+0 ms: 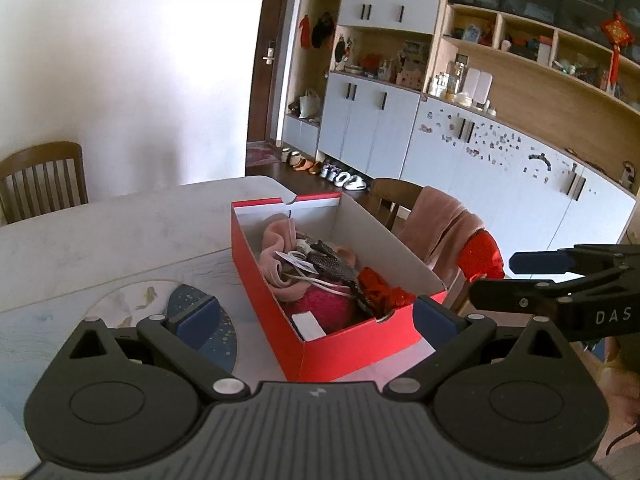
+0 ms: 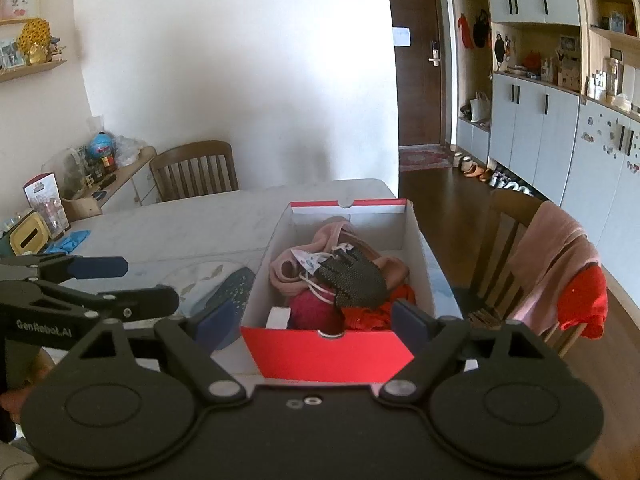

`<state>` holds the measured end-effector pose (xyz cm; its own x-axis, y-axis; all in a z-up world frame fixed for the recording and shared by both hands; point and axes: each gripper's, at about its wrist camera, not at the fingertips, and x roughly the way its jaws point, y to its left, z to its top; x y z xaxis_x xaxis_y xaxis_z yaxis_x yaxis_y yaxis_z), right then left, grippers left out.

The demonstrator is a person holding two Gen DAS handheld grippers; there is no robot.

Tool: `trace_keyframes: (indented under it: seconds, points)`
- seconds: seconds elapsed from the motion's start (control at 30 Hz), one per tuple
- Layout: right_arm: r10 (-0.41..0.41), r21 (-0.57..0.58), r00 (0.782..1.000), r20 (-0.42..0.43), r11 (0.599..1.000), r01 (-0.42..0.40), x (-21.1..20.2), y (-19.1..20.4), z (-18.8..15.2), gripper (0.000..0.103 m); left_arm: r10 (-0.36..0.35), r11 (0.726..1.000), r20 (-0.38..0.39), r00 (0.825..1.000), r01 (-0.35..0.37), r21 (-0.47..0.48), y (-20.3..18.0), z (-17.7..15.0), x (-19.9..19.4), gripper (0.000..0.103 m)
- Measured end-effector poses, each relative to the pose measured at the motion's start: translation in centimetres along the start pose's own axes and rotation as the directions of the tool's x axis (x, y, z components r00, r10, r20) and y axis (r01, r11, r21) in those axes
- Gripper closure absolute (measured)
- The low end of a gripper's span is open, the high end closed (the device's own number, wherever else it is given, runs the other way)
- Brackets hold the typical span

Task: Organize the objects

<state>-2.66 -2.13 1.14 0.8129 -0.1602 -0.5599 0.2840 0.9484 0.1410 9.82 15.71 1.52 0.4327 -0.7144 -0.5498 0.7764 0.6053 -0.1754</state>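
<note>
Hovering near the filled red shoebox (image 2: 328, 354)
Holding left gripper (image 1: 316, 316) and right gripper (image 2: 316, 326) spread wide, empty, seemingly finished dropping clothes inside.

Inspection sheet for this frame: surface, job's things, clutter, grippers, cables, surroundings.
Surface: pale table with a fish-patterned mat.
Job's things: open red shoebox holding a pink garment, black dotted glove, red cloth, magenta item.
Clutter: blue gloves and yellow box at the table's far left.
Grippers: left gripper open, empty; right gripper open, empty; both before the box.
Cables: white cord among the box contents.
Surroundings: wooden chairs, pink towel on one, cabinets, door.
</note>
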Motion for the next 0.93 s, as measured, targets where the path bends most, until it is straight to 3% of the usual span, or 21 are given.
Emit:
trace_keyframes:
  seconds: [0.93]
  points:
    - [-0.005,0.015,0.999,-0.038,1.000,0.005,1.2,1.1,-0.1,0.017,-0.016,0.999,-0.017,1.000,0.016,-0.035,1.6,0.1,0.9,0.000]
